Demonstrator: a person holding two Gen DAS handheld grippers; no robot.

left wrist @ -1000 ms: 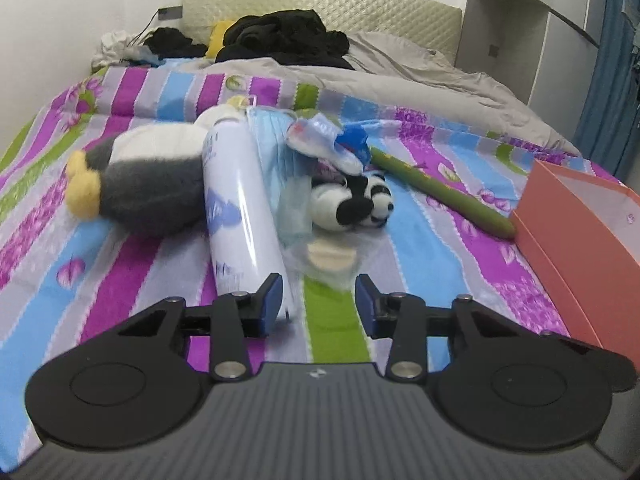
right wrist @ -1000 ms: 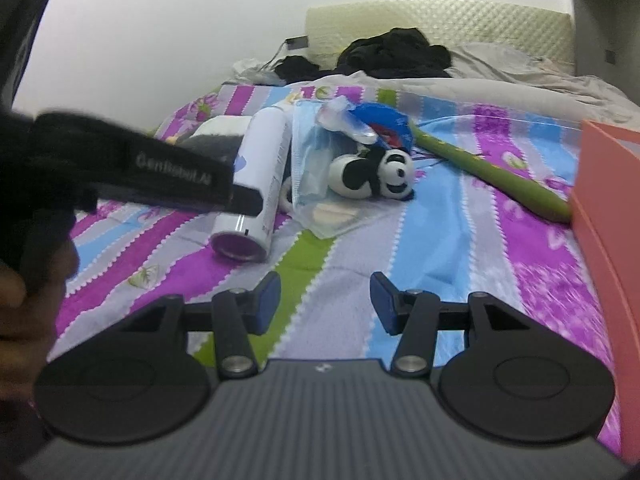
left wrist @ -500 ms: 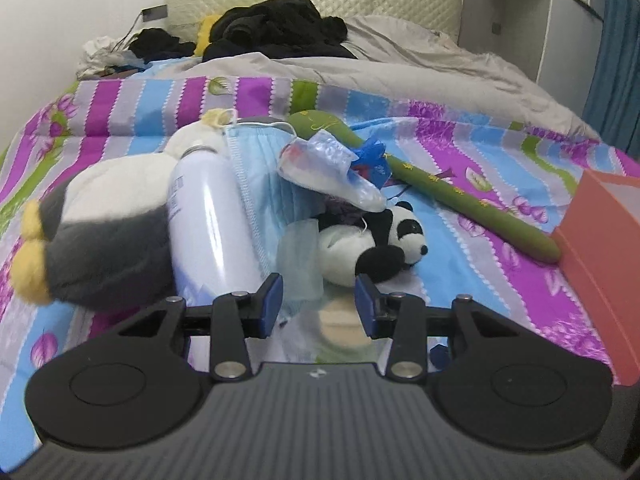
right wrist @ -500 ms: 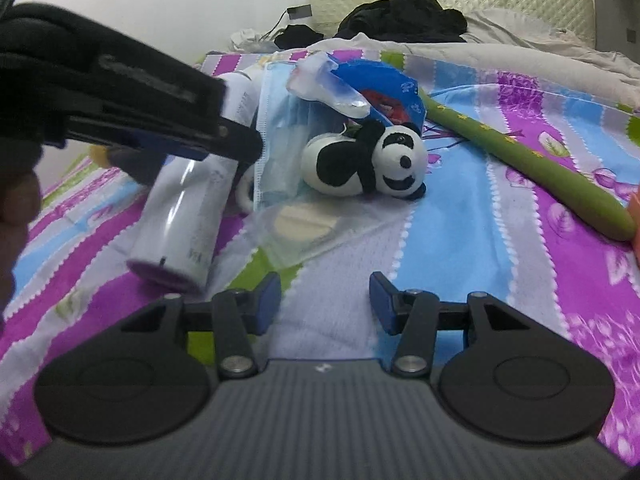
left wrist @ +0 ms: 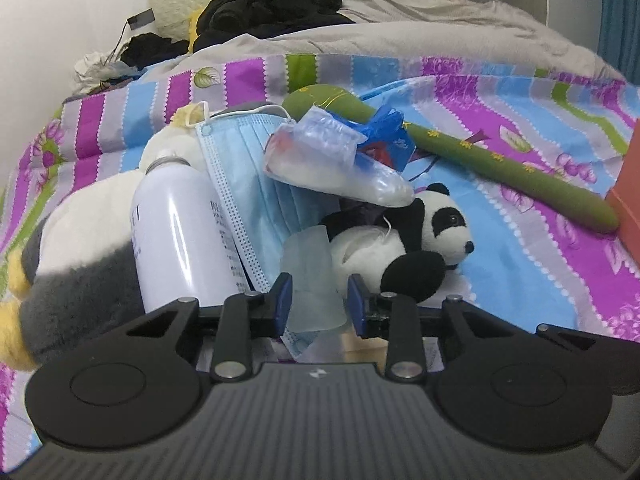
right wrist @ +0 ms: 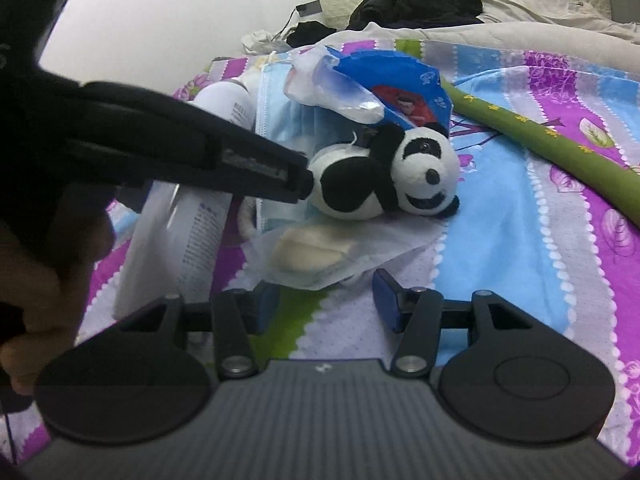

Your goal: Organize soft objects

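Observation:
A small panda plush [left wrist: 404, 240] [right wrist: 384, 176] lies on the striped bedspread in a pile with a blue face mask [left wrist: 248, 176], a clear plastic bag [left wrist: 336, 168] and a white bottle [left wrist: 180, 232]. A grey, white and yellow plush [left wrist: 76, 264] lies at the left. My left gripper [left wrist: 318, 300] is open, its jaws either side of a pale translucent strip [left wrist: 310, 276], just short of the panda. In the right wrist view its finger [right wrist: 256, 168] reaches the panda's back. My right gripper [right wrist: 326, 304] is open, just short of a clear packet with a beige pad [right wrist: 316, 252].
A long green plush stick [left wrist: 480, 160] [right wrist: 560, 144] lies to the right. An orange box [left wrist: 630, 200] stands at the right edge. Black clothes [left wrist: 272, 4] and a grey blanket [left wrist: 440, 20] lie by the headboard. The striped bedspread [right wrist: 520, 240] covers the bed.
Both grippers have moved forward toward the pile. The left gripper now has the translucent strip between its open jaws, right by the panda. The right gripper is close to the clear packet.

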